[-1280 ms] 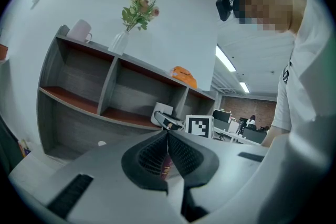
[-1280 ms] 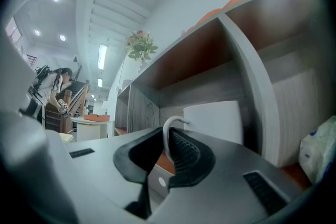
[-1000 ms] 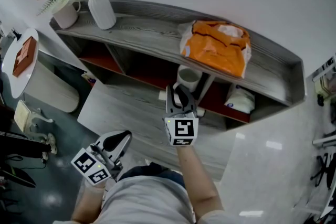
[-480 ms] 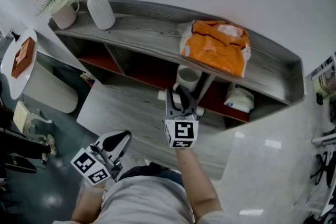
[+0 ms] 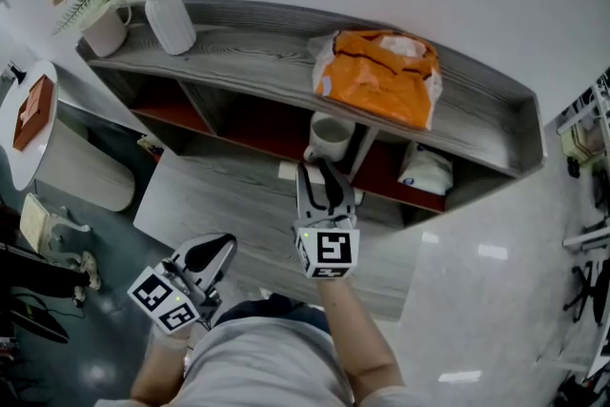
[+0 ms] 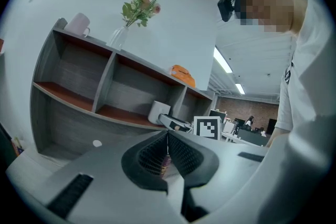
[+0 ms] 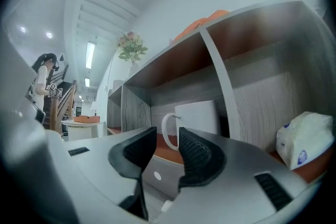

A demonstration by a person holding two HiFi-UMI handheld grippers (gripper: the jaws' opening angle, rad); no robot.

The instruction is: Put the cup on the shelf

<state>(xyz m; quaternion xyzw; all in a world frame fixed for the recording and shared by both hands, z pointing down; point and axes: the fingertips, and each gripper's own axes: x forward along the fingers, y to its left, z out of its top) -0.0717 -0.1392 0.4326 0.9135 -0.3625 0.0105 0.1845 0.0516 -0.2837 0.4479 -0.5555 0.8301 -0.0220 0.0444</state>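
The white cup (image 5: 329, 136) stands upright on the shelf's (image 5: 248, 62) middle board, beside an upright divider. In the right gripper view the cup (image 7: 197, 118) shows just beyond the jaws, its handle turned to the left. My right gripper (image 5: 322, 167) hovers a short way in front of it, open (image 7: 167, 136), with nothing between its fingers. My left gripper (image 5: 217, 251) hangs low at the left near my body, away from the shelf, its jaws shut (image 6: 168, 136) on nothing. From the left gripper view the cup (image 6: 157, 111) is seen on the same board.
On the shelf's top lie an orange bag (image 5: 376, 76), a white vase of flowers (image 5: 170, 19) and a white mug (image 5: 105, 31). A white packet (image 5: 424, 172) sits in the compartment right of the cup. A round white table (image 5: 33, 105) stands at far left.
The head view has shifted slightly. My right gripper has drawn back a little from the cup, which stays on the board. The left gripper has hardly moved.
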